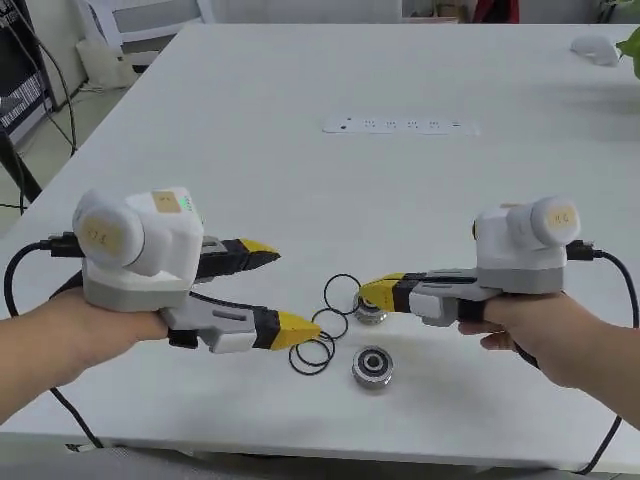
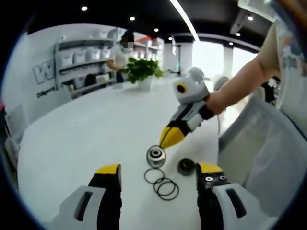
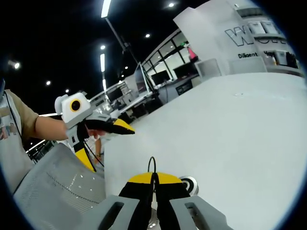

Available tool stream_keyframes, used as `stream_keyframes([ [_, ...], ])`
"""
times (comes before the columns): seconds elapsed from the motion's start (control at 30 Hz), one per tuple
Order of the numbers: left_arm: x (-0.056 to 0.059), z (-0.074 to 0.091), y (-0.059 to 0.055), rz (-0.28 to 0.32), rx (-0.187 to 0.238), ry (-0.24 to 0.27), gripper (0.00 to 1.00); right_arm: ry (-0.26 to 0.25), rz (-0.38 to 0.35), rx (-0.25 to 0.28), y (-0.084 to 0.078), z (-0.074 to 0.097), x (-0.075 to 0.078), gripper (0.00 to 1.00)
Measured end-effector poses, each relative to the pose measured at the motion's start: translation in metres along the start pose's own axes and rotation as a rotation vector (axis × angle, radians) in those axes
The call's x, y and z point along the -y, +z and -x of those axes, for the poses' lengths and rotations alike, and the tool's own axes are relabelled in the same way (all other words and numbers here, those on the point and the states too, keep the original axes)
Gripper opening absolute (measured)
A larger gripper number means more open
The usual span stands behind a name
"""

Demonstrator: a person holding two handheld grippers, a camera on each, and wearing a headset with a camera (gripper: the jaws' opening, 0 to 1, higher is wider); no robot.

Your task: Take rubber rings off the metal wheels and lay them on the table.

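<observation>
Two metal wheels lie near the table's front edge: one in the open, the other just under my right gripper. The right gripper's yellow jaws are shut on a thin black rubber ring that loops out from the tips. Two more loose rings lie overlapping on the table beside the wheels. My left gripper hovers open to the left of them, with nothing between its fingers. In the left gripper view both wheels and the loose rings sit ahead of the open jaws.
A white power strip lies flat farther back on the white table. A small white object and a plant stand at the far end. A person stands by shelves beyond. Cables trail off both grippers.
</observation>
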State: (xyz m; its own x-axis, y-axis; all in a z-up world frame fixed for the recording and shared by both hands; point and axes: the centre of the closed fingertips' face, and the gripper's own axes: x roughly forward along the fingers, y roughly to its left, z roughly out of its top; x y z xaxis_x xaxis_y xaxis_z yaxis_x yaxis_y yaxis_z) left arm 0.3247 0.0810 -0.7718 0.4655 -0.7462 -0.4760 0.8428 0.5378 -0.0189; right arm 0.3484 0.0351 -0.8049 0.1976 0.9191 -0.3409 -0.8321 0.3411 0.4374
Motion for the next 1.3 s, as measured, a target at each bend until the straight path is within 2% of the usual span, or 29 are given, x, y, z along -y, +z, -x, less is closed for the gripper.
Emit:
stream_keyframes([
  [0.5, -0.005, 0.015, -0.009, 0.018, -0.004, 0.030, 0.69, 0.034, 0.002, -0.032, -0.005, -0.011, -0.008, 0.00],
  [0.77, -0.007, 0.019, -0.014, 0.031, -0.004, 0.043, 0.71, 0.058, -0.002, -0.064, -0.013, -0.022, -0.013, 0.00],
  [1.3, -0.010, 0.022, -0.021, 0.045, -0.009, 0.049, 0.71, 0.054, -0.016, -0.127, -0.029, -0.031, -0.007, 0.00],
])
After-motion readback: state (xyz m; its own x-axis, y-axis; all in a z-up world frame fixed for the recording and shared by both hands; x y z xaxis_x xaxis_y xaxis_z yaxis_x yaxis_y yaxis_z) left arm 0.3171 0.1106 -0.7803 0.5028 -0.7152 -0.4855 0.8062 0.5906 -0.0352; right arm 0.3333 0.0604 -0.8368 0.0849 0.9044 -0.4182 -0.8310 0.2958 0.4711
